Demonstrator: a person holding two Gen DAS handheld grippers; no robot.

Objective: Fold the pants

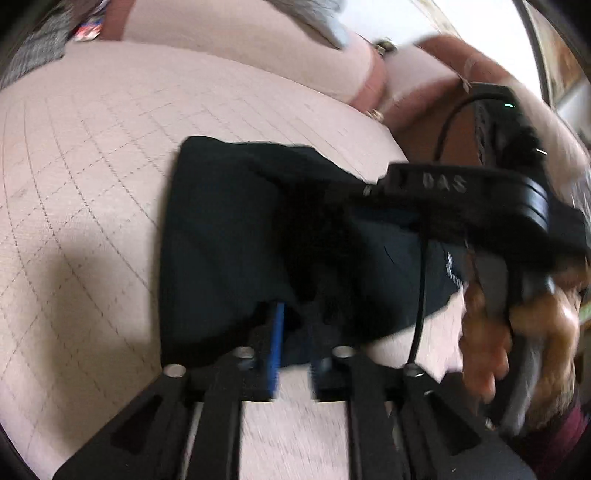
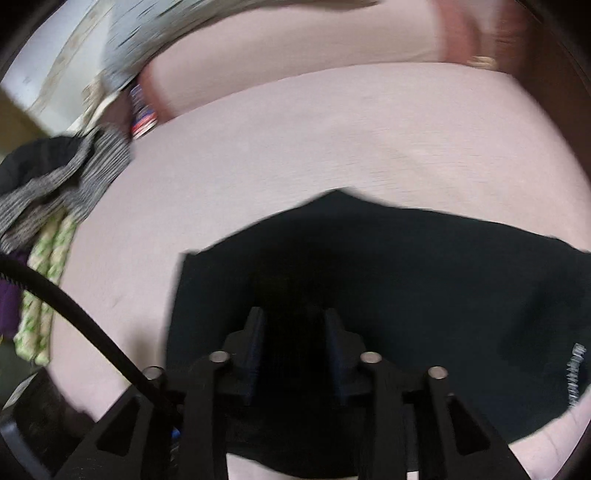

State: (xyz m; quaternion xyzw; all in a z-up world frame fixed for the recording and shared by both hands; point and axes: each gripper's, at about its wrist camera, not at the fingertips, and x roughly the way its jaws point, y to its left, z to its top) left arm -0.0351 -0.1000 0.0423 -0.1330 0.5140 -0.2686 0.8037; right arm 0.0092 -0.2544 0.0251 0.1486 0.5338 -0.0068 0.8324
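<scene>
Dark, nearly black pants (image 1: 221, 229) lie folded into a compact block on a pale pink quilted cushion (image 1: 92, 166). My left gripper (image 1: 295, 350) is at their near edge, jaws a little apart, a blue pad (image 1: 276, 332) showing under the cloth's hem; nothing is visibly pinched. My right gripper (image 2: 295, 332) hovers over the same pants (image 2: 424, 277) with its jaws apart and only cloth below them. In the left wrist view, a person's hand (image 1: 535, 325) holds the right gripper's handle over the right half of the pants.
A pile of other clothes (image 2: 66, 177), grey striped, green patterned and purple, sits at the cushion's left side. The pink backrest (image 2: 295, 48) rises behind, with grey cloth (image 2: 147, 33) draped on it. A black cable (image 2: 74, 314) crosses the lower left.
</scene>
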